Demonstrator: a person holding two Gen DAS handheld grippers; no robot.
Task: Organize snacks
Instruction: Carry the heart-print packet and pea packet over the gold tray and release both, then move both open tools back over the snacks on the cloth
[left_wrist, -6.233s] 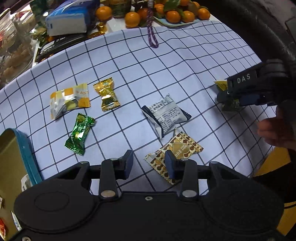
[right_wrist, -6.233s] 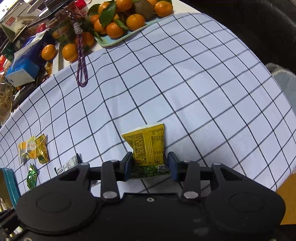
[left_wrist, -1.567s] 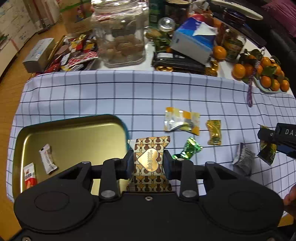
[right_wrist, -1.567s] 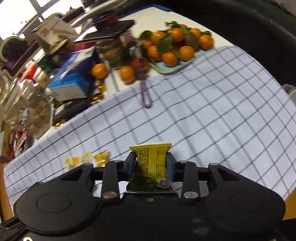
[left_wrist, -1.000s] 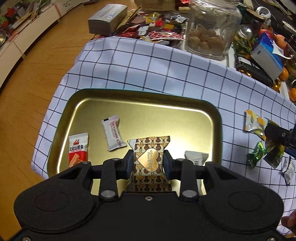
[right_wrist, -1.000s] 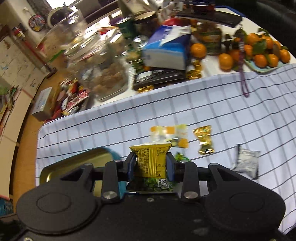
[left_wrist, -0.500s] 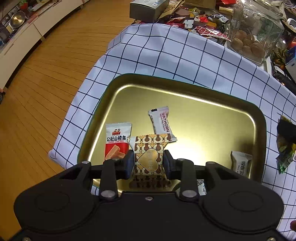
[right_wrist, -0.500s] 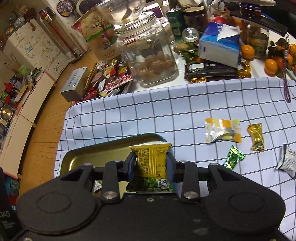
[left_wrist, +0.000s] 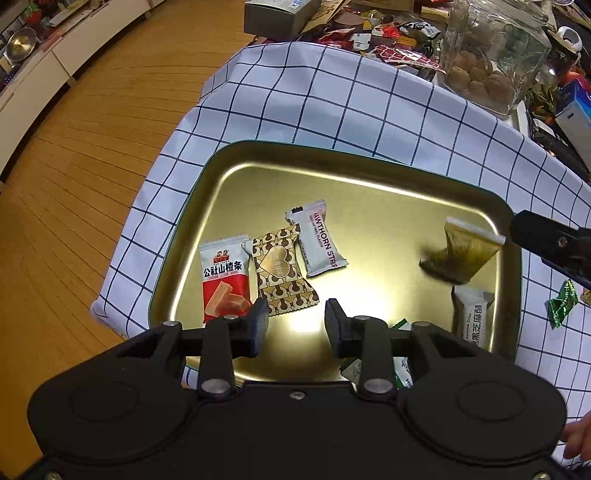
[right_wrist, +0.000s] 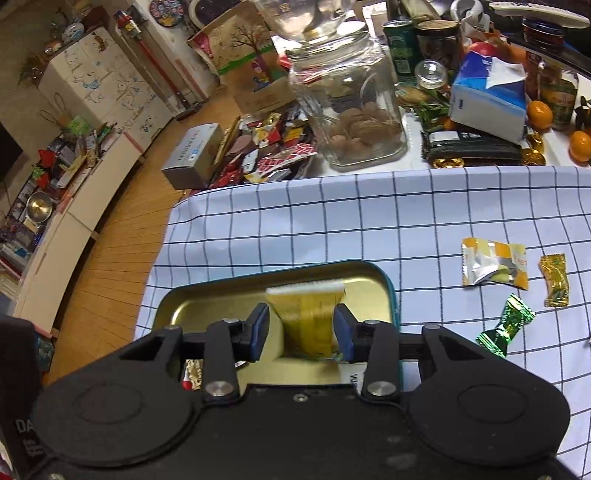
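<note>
Down between the right tool's (right_wrist: 301, 328) opening jaws the yellow packet (right_wrist: 308, 317) is a motion-smeared streak, its print unreadable; neither pad presses it now, and its lower end is lost behind the tool body. In the left wrist view the same packet (left_wrist: 460, 253) shows blurred over the right side of the gold tray (left_wrist: 369, 177), whether touching the tray floor I cannot tell. The left tool (left_wrist: 297, 323) points steeply down over the tray's near edge, its jaws opening with nothing between them; the brown heart-patterned packet (left_wrist: 282, 271) lies flat on the tray just ahead of the tips. It sits between a red-and-white packet (left_wrist: 225, 280) and a white hawthorn strip (left_wrist: 317, 238), touching both. A white sesame crisp packet (left_wrist: 472, 317) lies at the tray's right, and another wrapper is half hidden under the left tool. On the checked cloth (right_wrist: 332, 210) covering the counter, beside the tray, remain an orange-silver wrapper (right_wrist: 493, 264), a gold sweet (right_wrist: 554, 278) and a green sweet (right_wrist: 506, 325). Beyond stands a glass jar (right_wrist: 351, 110).
</note>
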